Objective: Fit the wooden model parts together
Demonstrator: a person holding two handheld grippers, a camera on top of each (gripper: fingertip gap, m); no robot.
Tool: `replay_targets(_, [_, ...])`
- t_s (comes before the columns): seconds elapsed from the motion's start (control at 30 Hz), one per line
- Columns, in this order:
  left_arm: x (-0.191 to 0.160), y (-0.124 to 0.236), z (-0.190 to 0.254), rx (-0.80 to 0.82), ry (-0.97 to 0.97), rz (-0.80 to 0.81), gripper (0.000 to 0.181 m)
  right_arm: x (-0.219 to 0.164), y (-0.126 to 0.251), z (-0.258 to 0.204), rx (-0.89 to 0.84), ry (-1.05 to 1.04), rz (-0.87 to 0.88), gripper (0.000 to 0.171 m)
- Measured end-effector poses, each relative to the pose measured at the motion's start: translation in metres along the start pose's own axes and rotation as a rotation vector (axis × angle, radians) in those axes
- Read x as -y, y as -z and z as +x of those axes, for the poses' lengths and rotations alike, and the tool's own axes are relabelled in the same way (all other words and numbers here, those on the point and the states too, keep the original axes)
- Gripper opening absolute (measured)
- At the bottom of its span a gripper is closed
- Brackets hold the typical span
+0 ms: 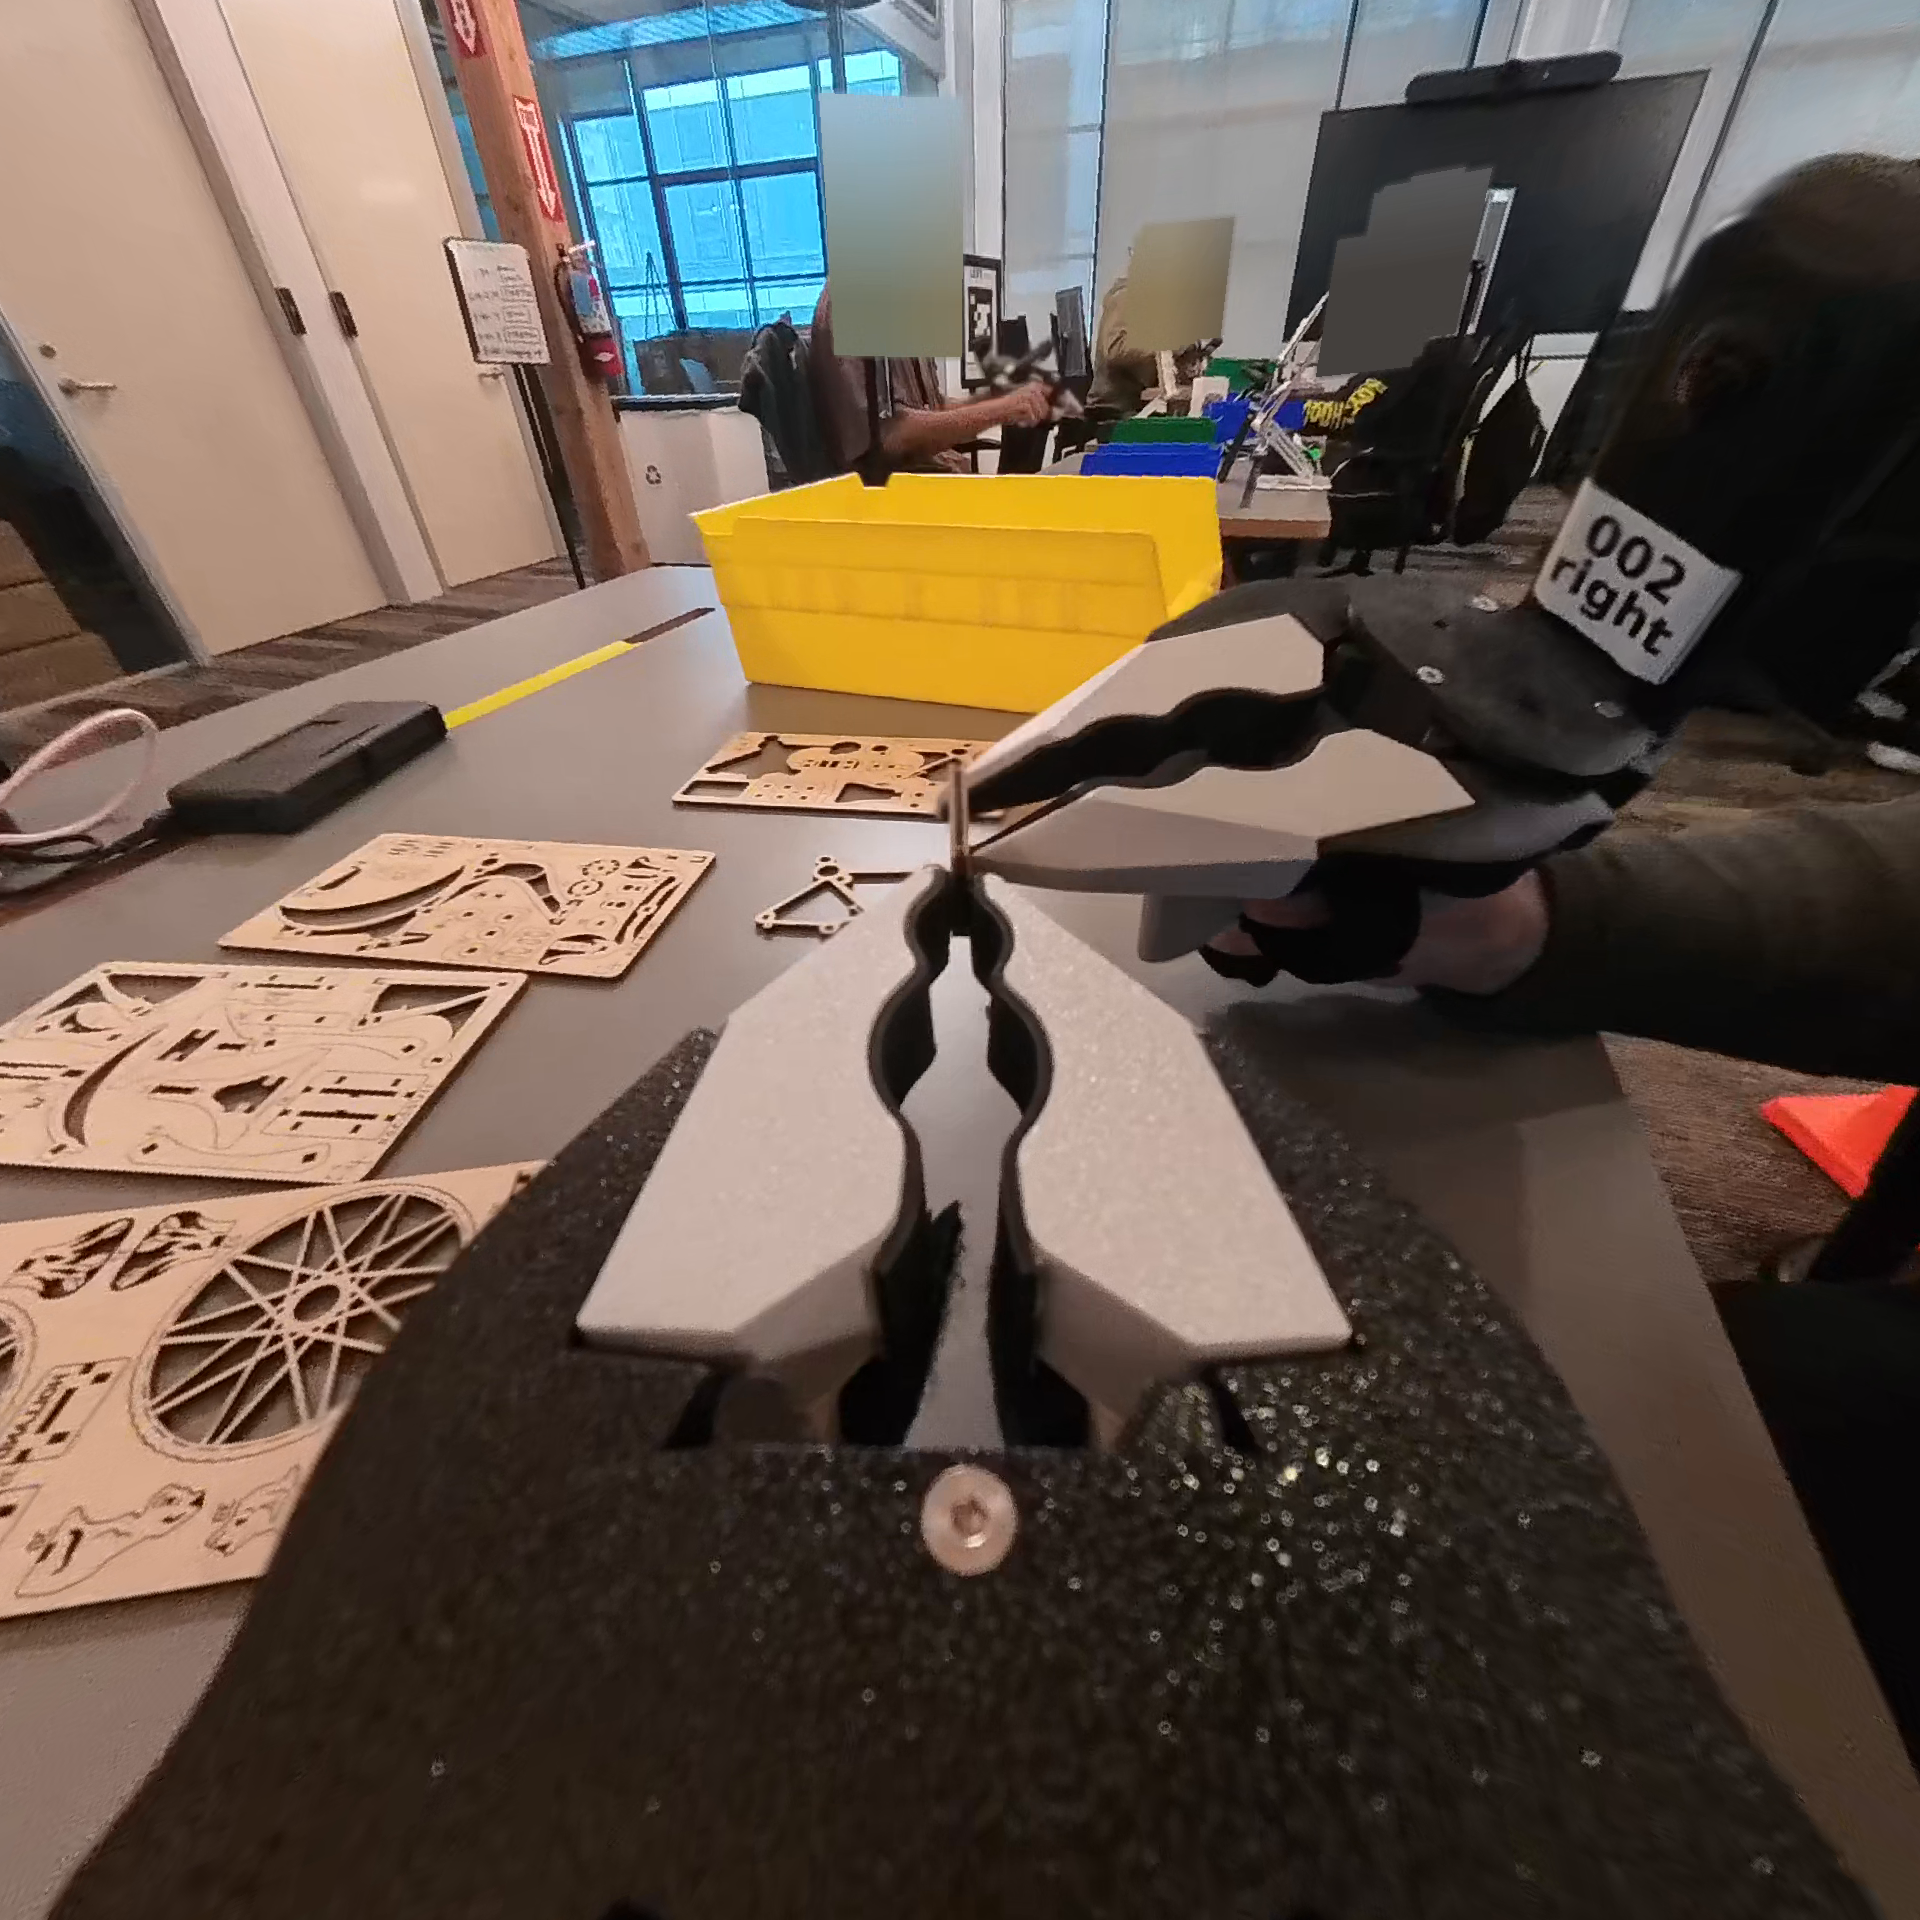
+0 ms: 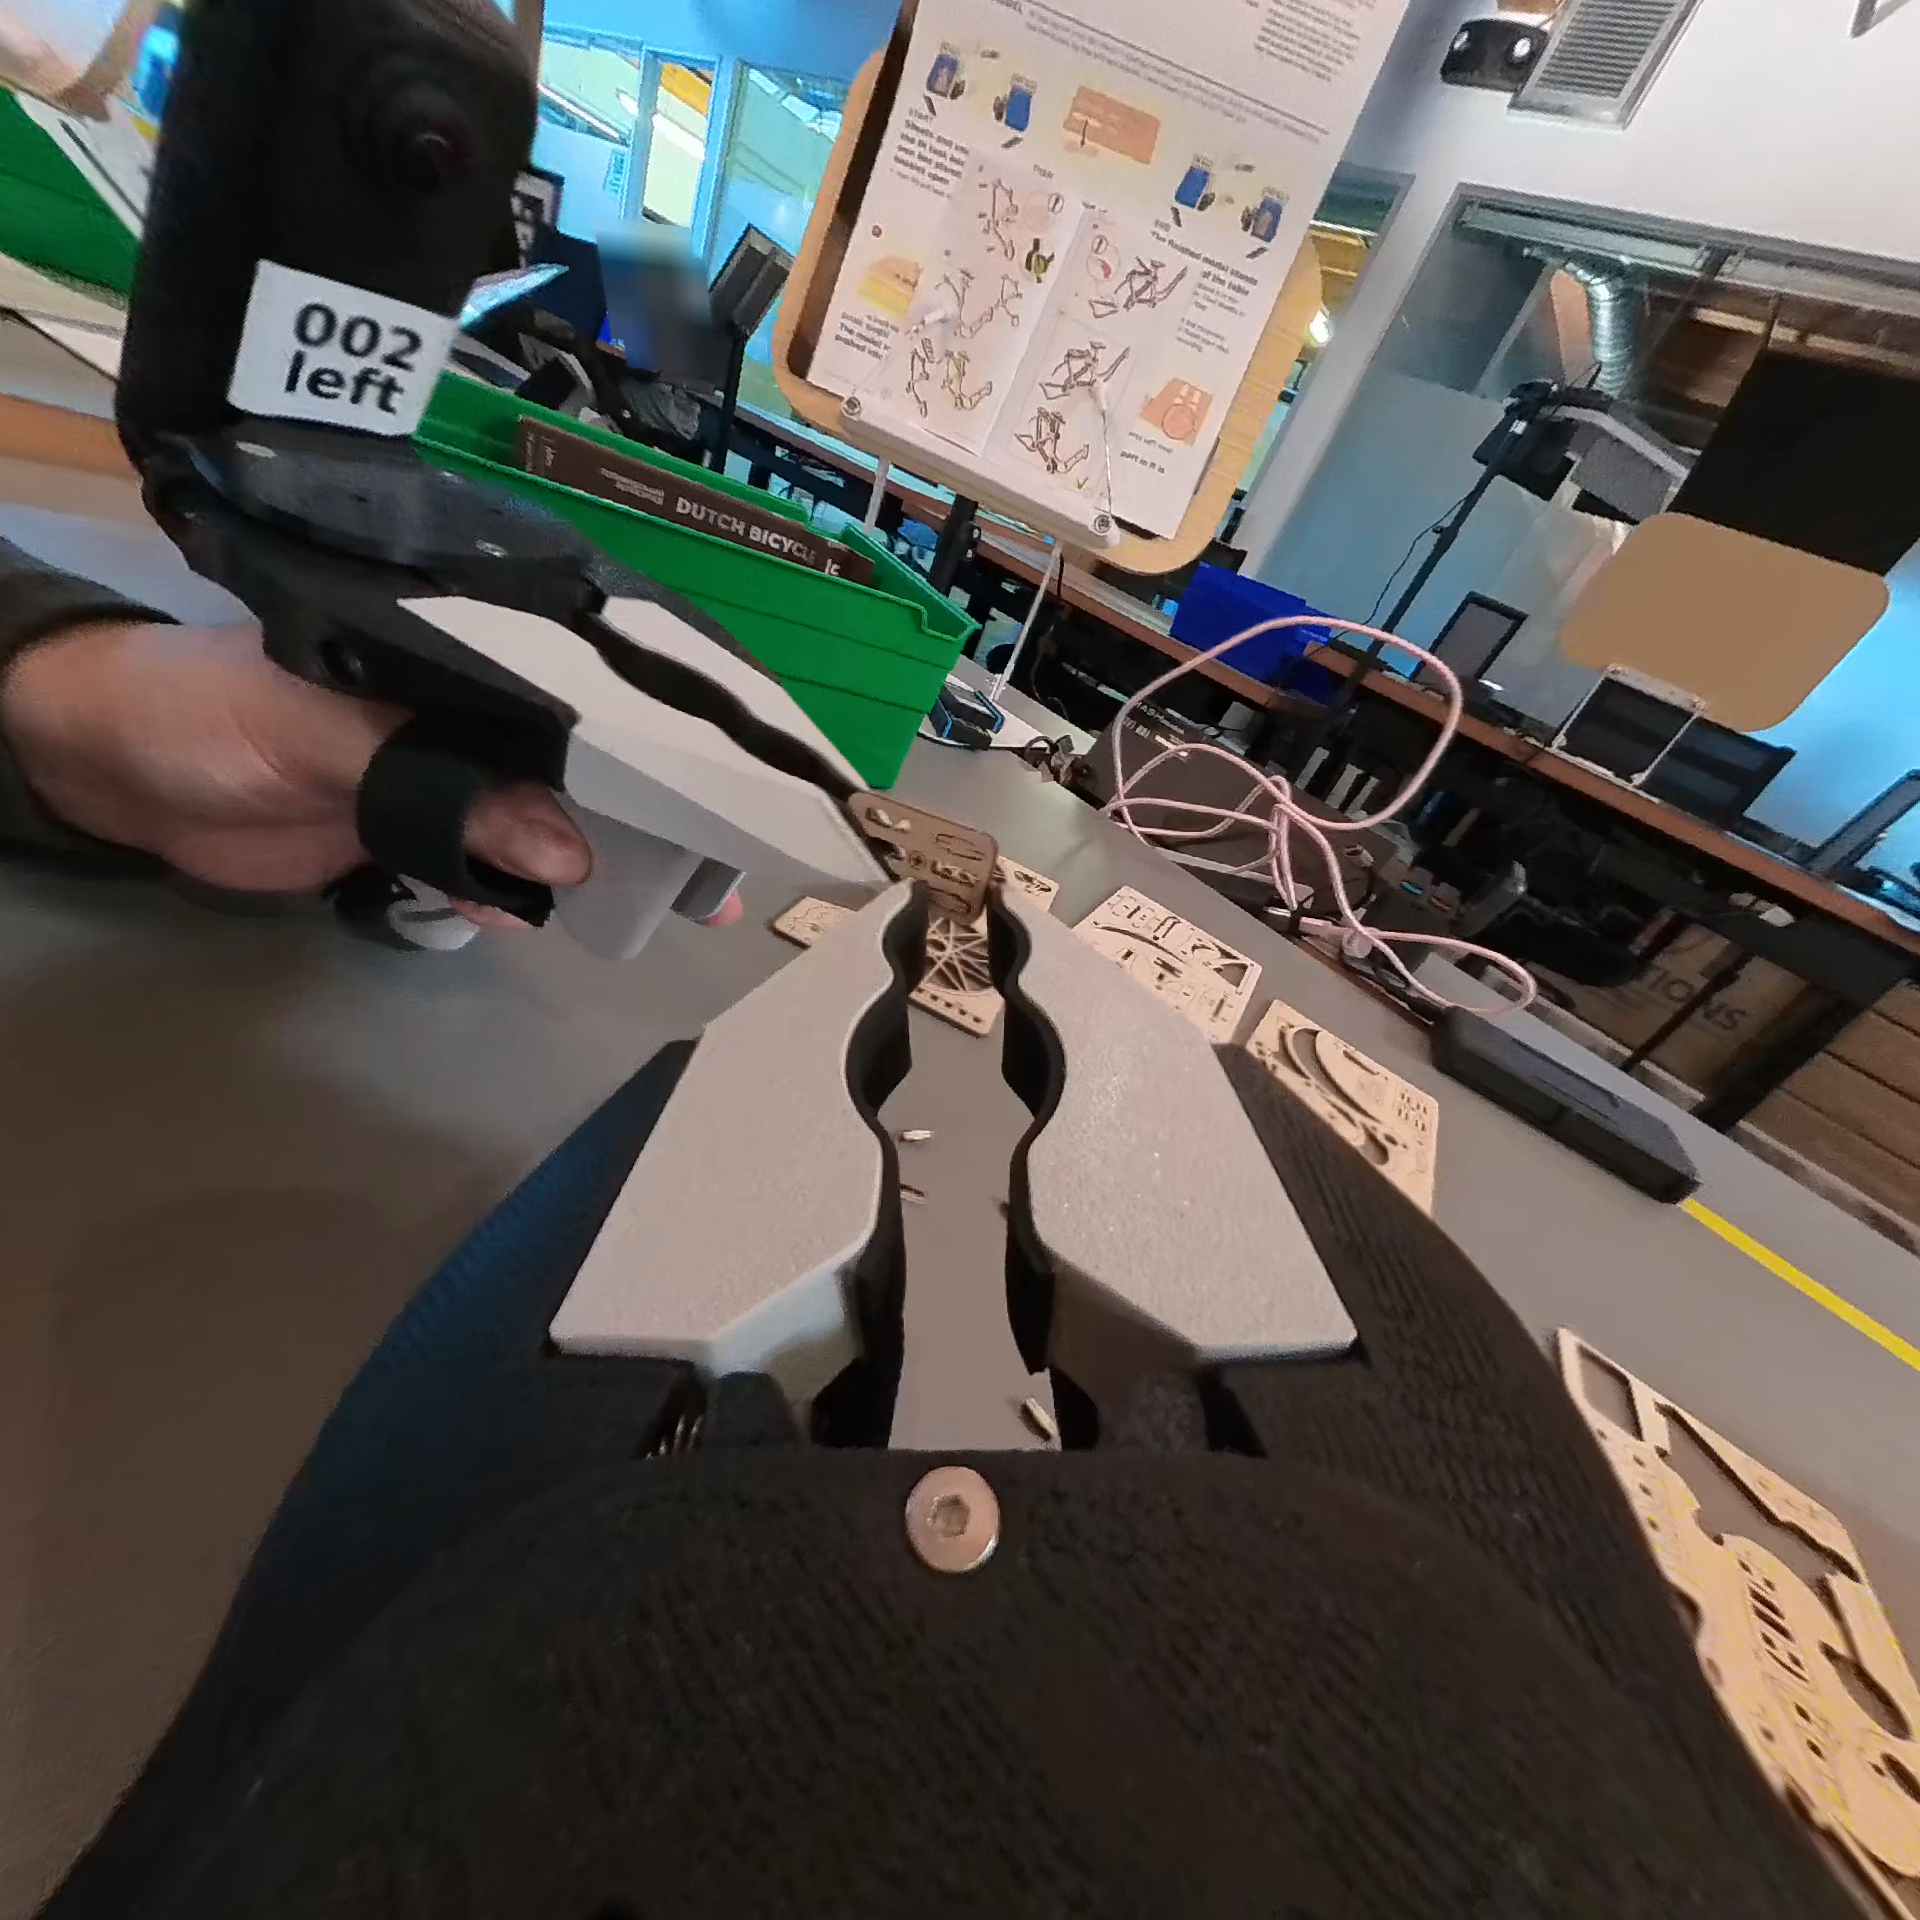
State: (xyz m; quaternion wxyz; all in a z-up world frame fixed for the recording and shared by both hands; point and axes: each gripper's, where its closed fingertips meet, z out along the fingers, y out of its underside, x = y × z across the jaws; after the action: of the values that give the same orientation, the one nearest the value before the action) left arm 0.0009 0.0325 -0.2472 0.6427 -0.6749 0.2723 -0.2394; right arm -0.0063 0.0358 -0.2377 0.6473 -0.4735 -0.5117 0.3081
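Wood, thin and laser-cut, forms the small flat model part held upright between two grippers above the grey table. The left gripper, grey-fingered on a black textured body, has its fingertips pressed together on the lower edge of the part, which appears edge-on as a thin dark sliver in the left wrist view. The right gripper, of the same build, closes its fingertips on the same part from the side; in the right wrist view the part's perforated face rises just above those tips. Each gripper body carries a white label with black printed writing, and a gloved hand holds the left one.

On the table to the left lie three tan wooden sheets with cut-out shapes, one showing a spoked wheel; a fourth sheet lies farther back, before a yellow plastic bin. A small triangular wooden frame lies flat just beyond the left fingertips. A green plastic bin holds a brown box with white lettering, and an illustrated instruction sheet stands on a wooden board behind.
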Motion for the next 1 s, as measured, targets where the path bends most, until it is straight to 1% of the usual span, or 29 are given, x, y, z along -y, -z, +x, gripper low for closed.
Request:
replay_targets(0.13, [-0.003,0.000,-0.001,-0.023,0.018,-0.011,0.001,-0.003,0.000,0.000,0.000,0.018,-0.028,0.006])
replay_targets(0.23, [-0.006,-0.001,0.000,-0.041,-0.015,-0.037,0.001,-0.006,0.002,-0.001,0.084,-0.091,-0.022,0.004])
replay_targets(0.33, [-0.006,0.000,0.004,-0.099,0.017,-0.033,0.001,-0.005,0.006,-0.003,0.165,-0.159,0.004,0.003])
replay_targets(0.57, [-0.006,0.001,0.008,-0.174,0.113,-0.011,0.001,-0.004,0.008,-0.006,0.202,-0.155,0.021,0.005])
replay_targets(0.73, [-0.006,0.002,0.010,-0.200,0.097,-0.018,0.001,-0.004,0.008,-0.009,0.213,-0.118,0.015,0.005])
replay_targets(0.87, [-0.005,0.003,0.012,-0.175,-0.025,-0.020,0.001,-0.003,0.010,-0.010,0.210,-0.092,0.011,0.005])
replay_targets(0.9, [-0.004,0.003,0.011,-0.150,-0.060,-0.023,0.001,-0.003,0.010,-0.009,0.196,-0.090,0.006,0.005])
replay_targets(1.0, [-0.004,0.002,0.008,-0.035,-0.262,-0.046,0.001,-0.004,0.008,-0.007,0.154,-0.088,-0.016,0.005])
